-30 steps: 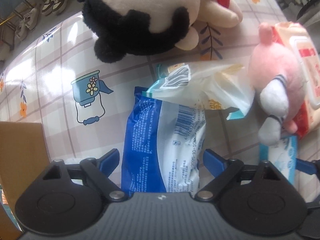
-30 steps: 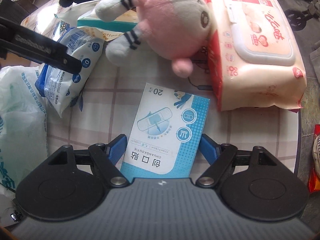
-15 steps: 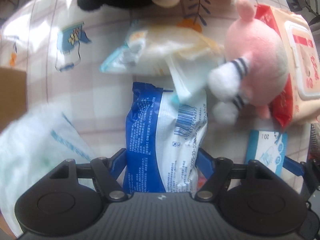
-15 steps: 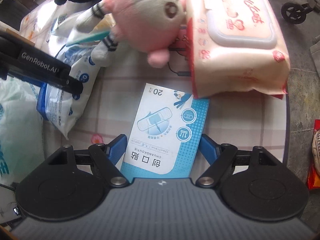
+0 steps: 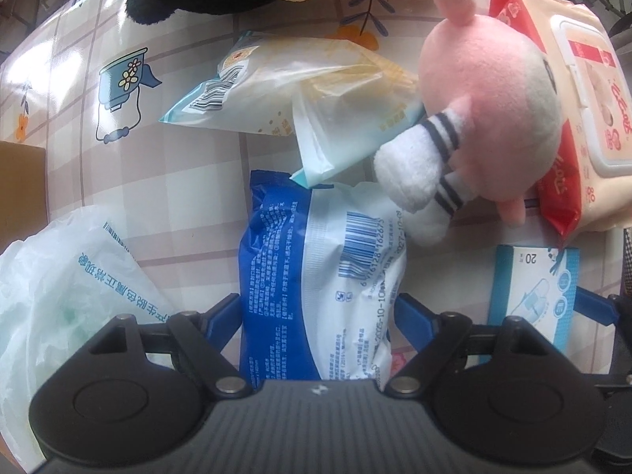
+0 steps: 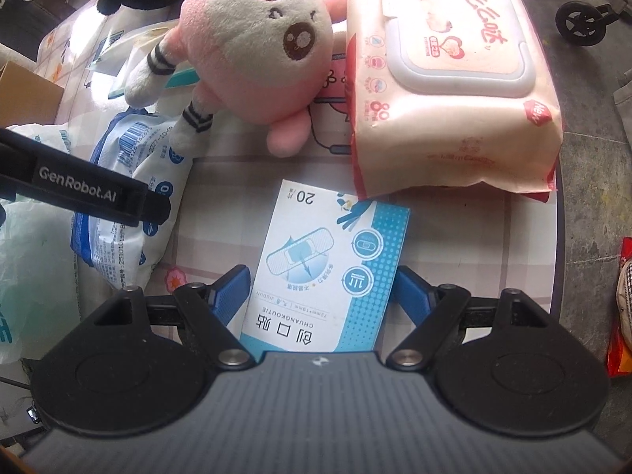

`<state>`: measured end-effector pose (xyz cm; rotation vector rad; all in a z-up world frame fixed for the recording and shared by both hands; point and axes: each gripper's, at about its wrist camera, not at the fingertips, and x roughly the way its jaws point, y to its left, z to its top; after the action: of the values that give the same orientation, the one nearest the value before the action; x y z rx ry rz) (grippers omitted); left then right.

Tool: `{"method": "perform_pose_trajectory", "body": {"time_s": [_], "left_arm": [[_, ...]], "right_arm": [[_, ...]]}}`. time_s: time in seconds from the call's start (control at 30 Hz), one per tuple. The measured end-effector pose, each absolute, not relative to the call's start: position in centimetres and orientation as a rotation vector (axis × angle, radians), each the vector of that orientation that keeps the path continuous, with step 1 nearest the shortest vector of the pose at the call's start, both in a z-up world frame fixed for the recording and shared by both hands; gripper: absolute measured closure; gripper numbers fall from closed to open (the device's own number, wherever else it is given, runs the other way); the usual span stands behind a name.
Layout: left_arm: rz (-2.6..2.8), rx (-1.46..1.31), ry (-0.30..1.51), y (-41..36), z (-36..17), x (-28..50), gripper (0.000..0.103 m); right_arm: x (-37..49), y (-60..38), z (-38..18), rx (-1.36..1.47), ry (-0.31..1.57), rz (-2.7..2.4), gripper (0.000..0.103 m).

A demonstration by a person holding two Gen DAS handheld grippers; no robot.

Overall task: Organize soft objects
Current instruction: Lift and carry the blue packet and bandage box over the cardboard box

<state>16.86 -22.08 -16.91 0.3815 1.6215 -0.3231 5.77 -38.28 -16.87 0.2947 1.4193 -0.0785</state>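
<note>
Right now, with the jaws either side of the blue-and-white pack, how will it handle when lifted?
The blue-and-white pack looks puffy and creased, so it will probably squash and sag. Its glossy film may slip. The pink plush has a foot resting on it and will likely shift.

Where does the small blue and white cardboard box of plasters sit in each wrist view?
Left wrist: small blue and white cardboard box of plasters at lower right, beside the gripper.
Right wrist: bottom centre, between the blue fingers.
Shared landmark: the pink plush toy, above the box in both.
</note>
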Motion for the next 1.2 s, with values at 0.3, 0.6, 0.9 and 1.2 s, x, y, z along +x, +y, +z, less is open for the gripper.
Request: {"method": "perform_pose_trajectory", "body": {"time_s": [0.3,0.6,0.9,1.2], "left_arm": [[-0.335,0.388,1.578,-22.2,-15.8,15.3,0.028],[-0.374,0.344,1.572,-21.4,-14.0,13.5,0.03],[-0.432,0.247,1.53,-18.6,-8.6,11.8,0.03],[-0.41,0.141,1.46,-13.0,-0.6,12.3,0.03]], "right_arm": [[5.1,-39.0,-16.4,0.339,1.388,-0.108,0.027],[3.3,-40.4,-14.3,0.423,1.342,-0.132,0.027],[1.4,-40.2,-9.5,0.527,1.265,-0.172,0.027],[1.6,-36.7,-1.0,0.574,1.171,-0.142,0.027]]}}
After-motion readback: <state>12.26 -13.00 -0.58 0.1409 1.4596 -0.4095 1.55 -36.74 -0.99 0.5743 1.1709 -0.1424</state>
